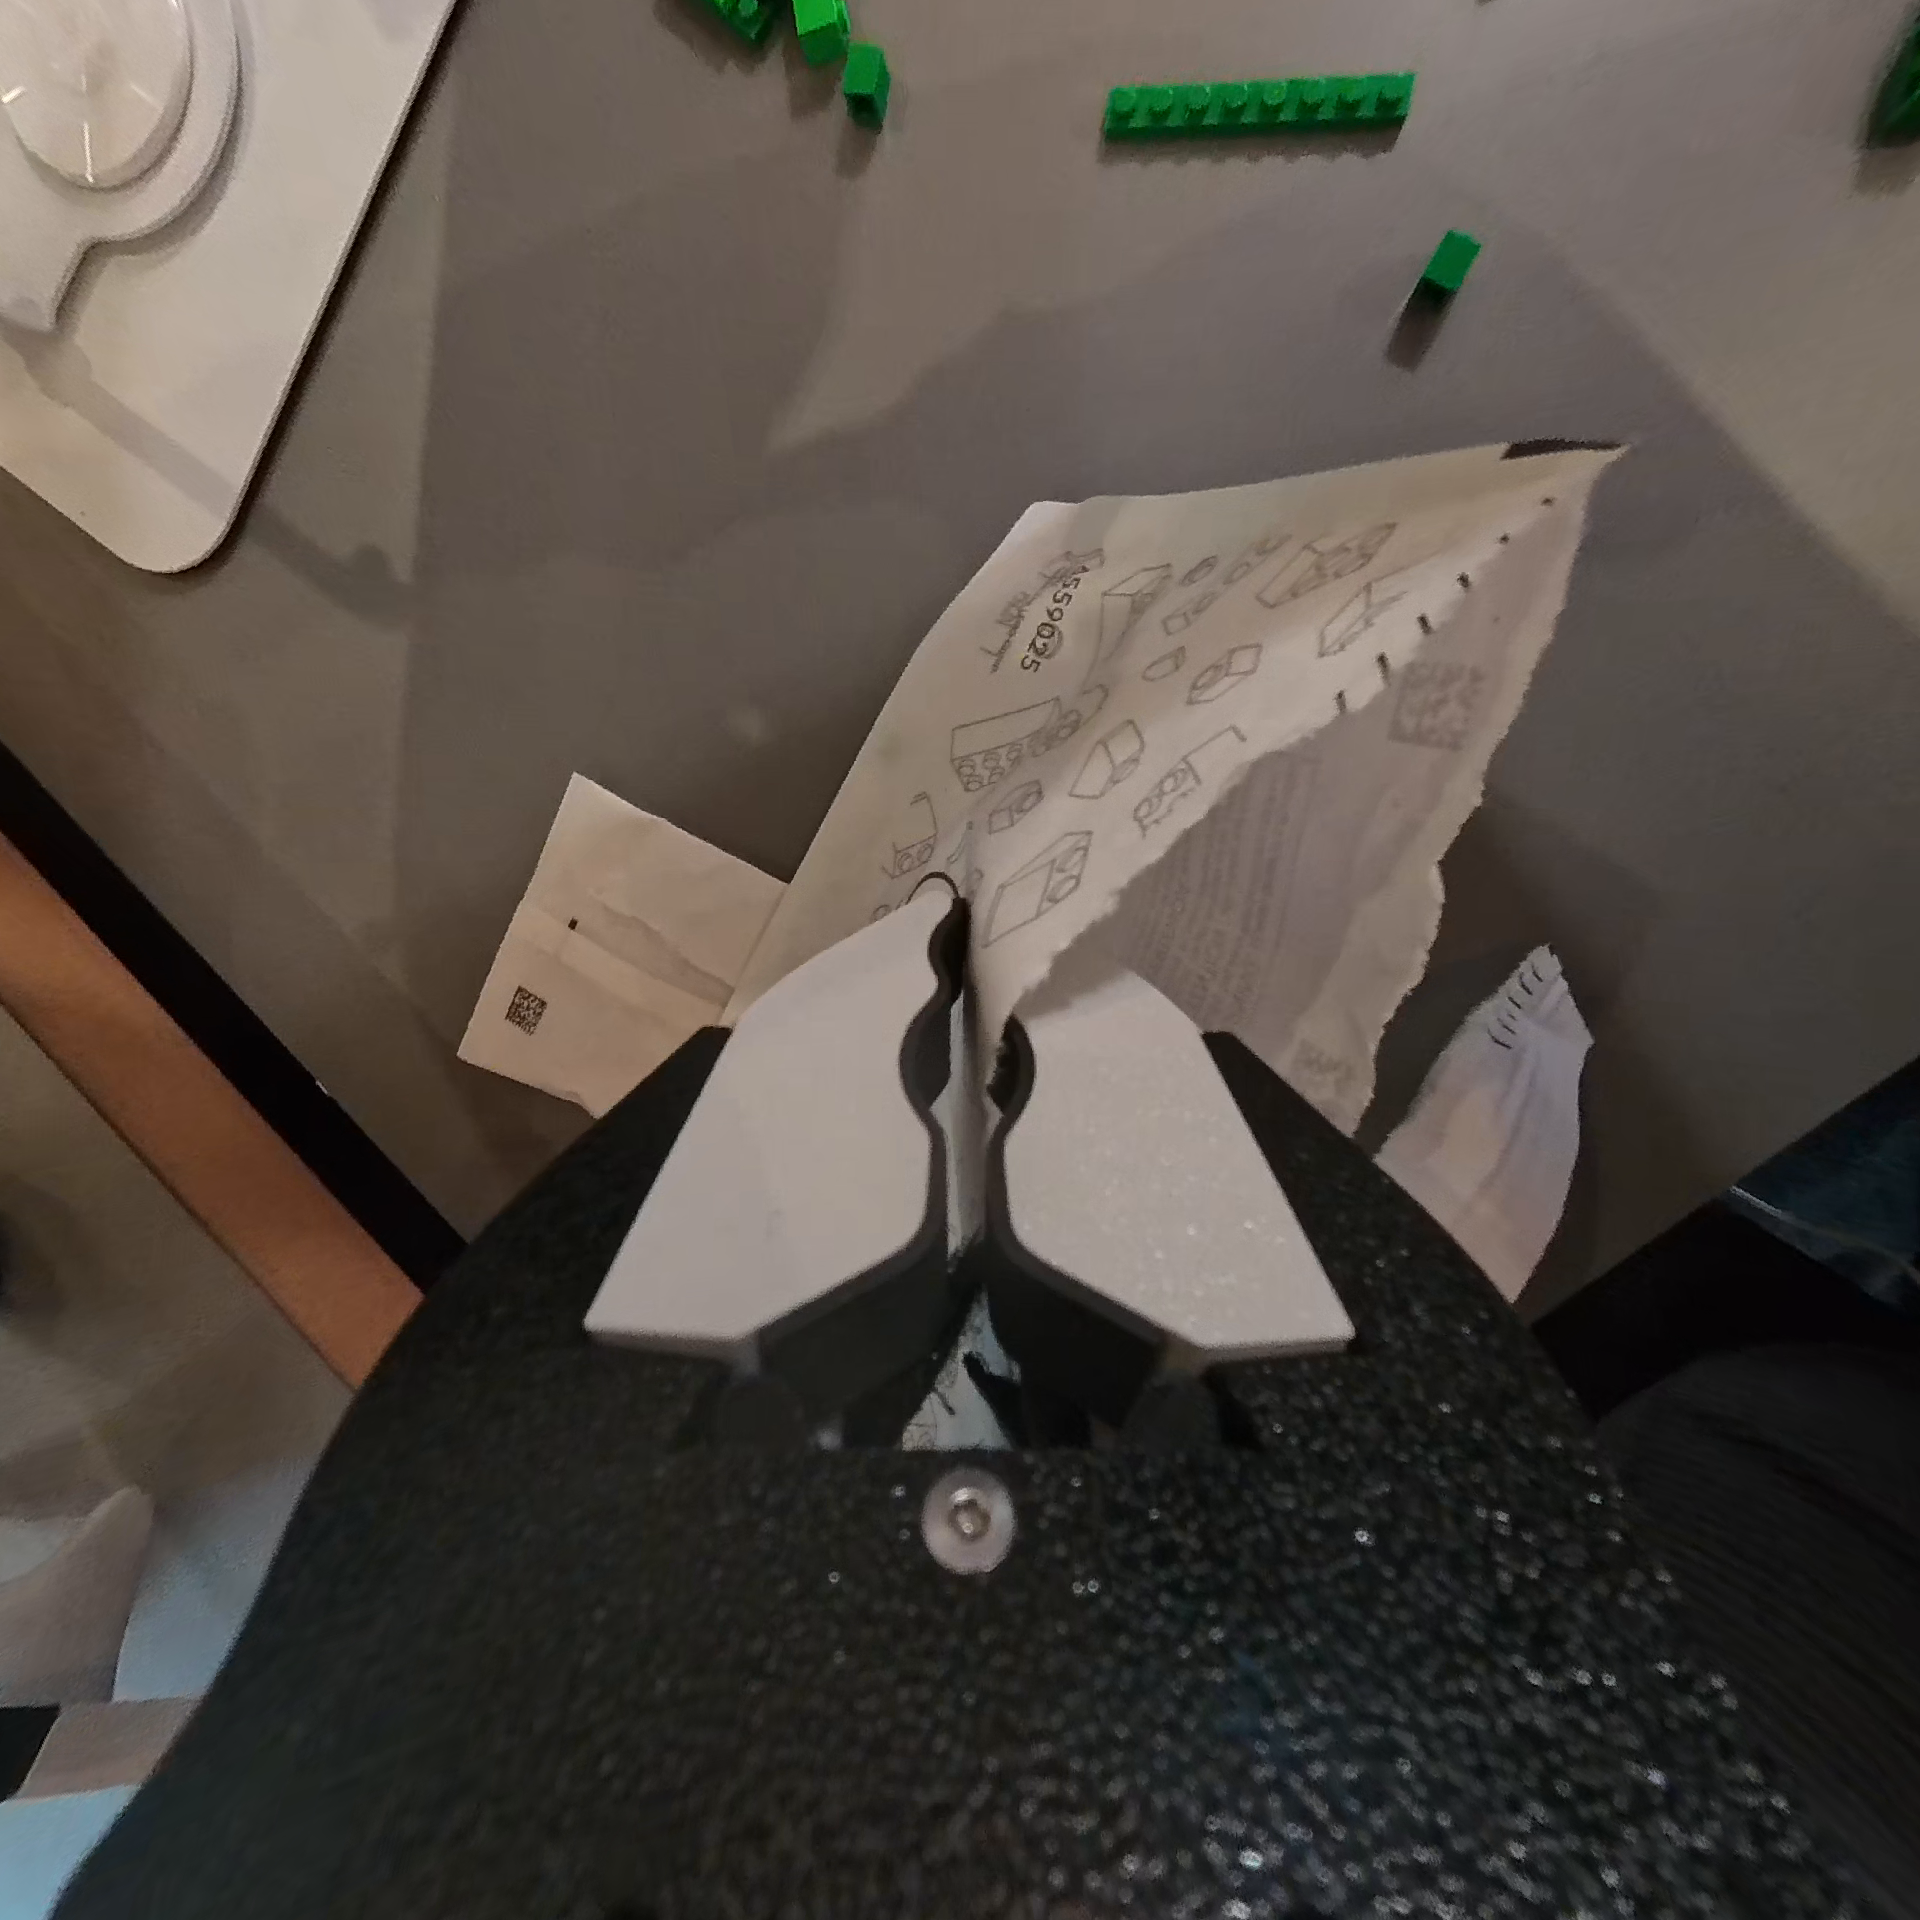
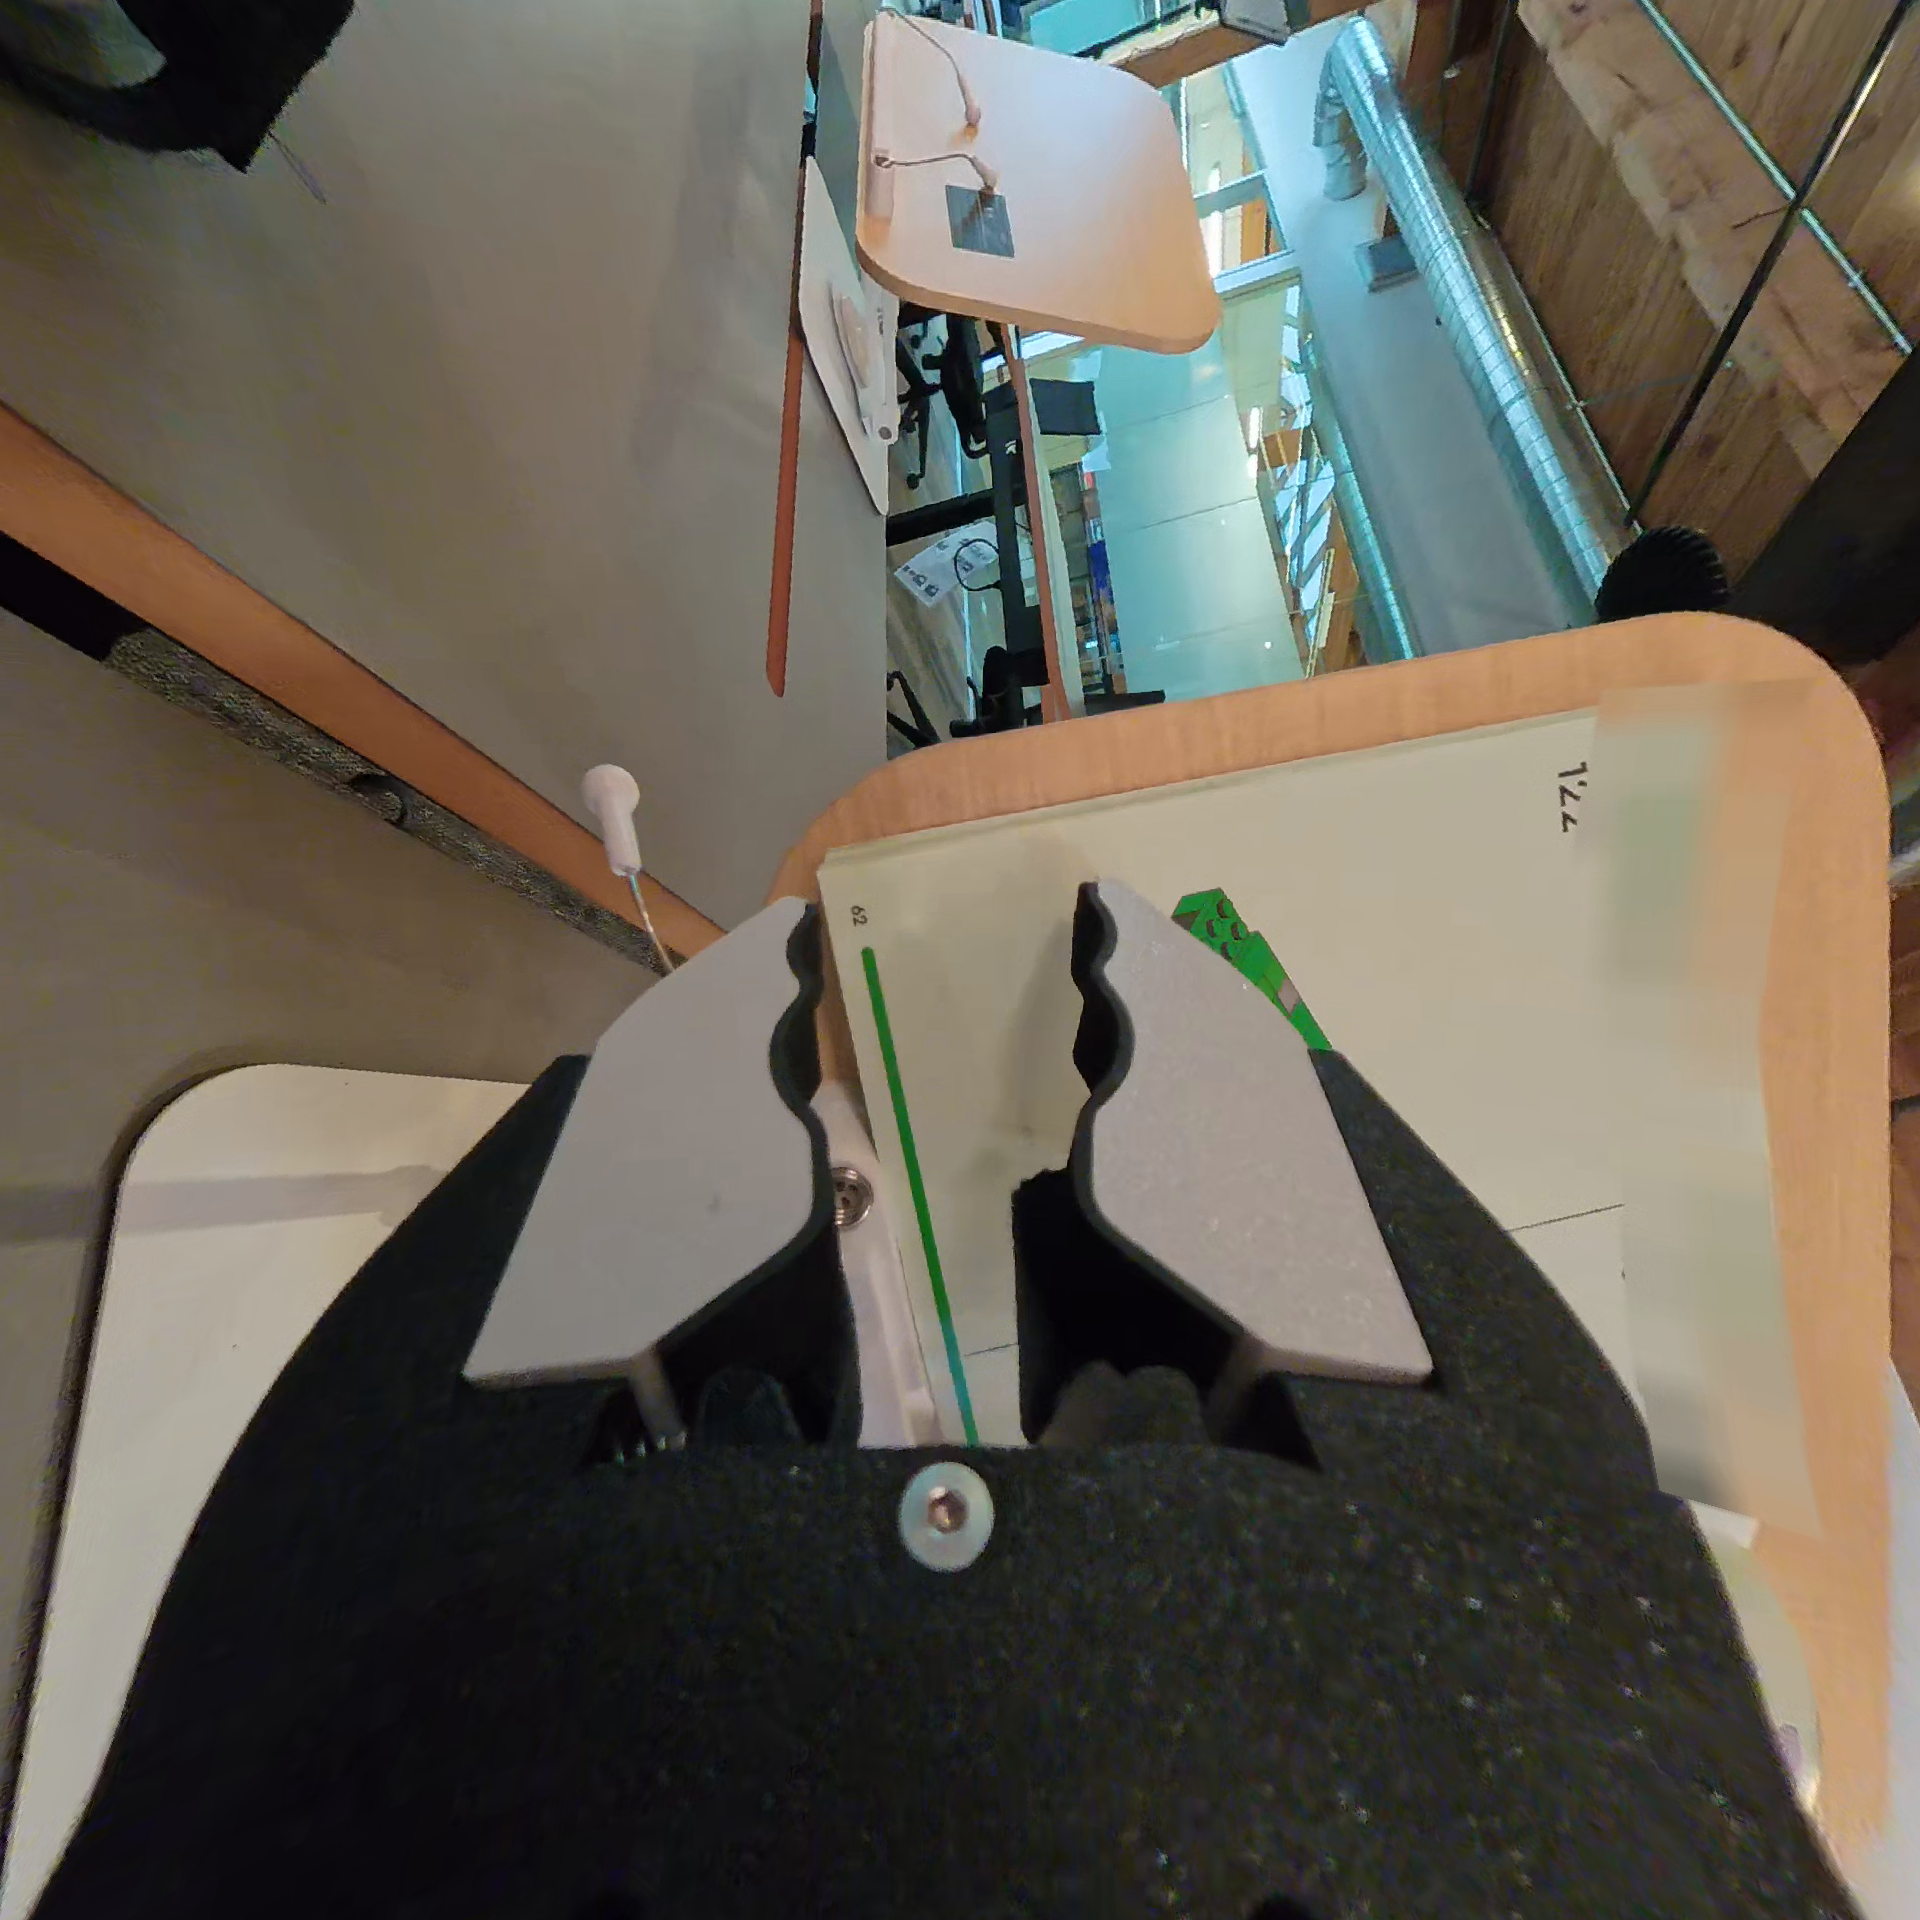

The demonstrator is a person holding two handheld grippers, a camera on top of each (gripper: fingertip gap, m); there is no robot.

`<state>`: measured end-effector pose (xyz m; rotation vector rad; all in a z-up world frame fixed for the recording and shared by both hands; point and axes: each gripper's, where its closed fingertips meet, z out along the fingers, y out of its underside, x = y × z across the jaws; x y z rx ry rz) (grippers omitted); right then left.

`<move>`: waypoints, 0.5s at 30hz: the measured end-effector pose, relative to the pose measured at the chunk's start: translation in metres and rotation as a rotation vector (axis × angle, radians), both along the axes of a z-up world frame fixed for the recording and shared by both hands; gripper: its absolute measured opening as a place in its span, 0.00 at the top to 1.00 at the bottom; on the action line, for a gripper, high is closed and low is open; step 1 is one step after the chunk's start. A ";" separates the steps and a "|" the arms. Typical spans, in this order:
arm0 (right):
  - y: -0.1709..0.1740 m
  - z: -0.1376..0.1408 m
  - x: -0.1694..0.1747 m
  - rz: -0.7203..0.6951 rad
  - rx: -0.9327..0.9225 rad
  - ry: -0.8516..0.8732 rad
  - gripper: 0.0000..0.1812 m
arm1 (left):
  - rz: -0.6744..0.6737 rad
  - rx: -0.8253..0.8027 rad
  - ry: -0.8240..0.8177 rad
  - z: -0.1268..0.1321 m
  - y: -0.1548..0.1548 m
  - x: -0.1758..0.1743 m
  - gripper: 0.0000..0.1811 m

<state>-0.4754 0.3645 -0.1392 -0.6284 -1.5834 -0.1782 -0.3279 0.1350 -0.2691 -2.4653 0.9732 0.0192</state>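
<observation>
2 tongs: left [image 1: 961, 971] grips torn paper bag [image 1: 1195, 727]

My left gripper [image 1: 961, 935] pinches a torn paper bag [image 1: 1195, 727] above the bench [image 1: 623, 416]. A flat paper piece [image 1: 613, 935] lies on the bench to its left, another scrap [image 1: 1496, 1122] to its right near the bench's near edge. Beyond the bag lie a long plate [image 1: 1257, 104] and a small brick [image 1: 1444, 270]; a tray [image 1: 187, 260] sits toward the far left. My right gripper [image 2: 945, 914] hangs spread over an open booklet [image 2: 1403, 987] on a board [image 2: 1351, 665].
</observation>
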 end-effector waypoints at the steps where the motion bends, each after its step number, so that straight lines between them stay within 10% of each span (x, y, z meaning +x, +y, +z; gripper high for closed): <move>1: 0.001 0.001 0.000 -0.002 -0.002 0.002 0.74 | -0.001 -0.001 -0.001 0.000 0.000 0.000 1.00; 15: -0.006 0.010 0.011 0.014 -0.013 0.059 0.84 | -0.014 -0.010 -0.014 -0.001 -0.001 0.004 1.00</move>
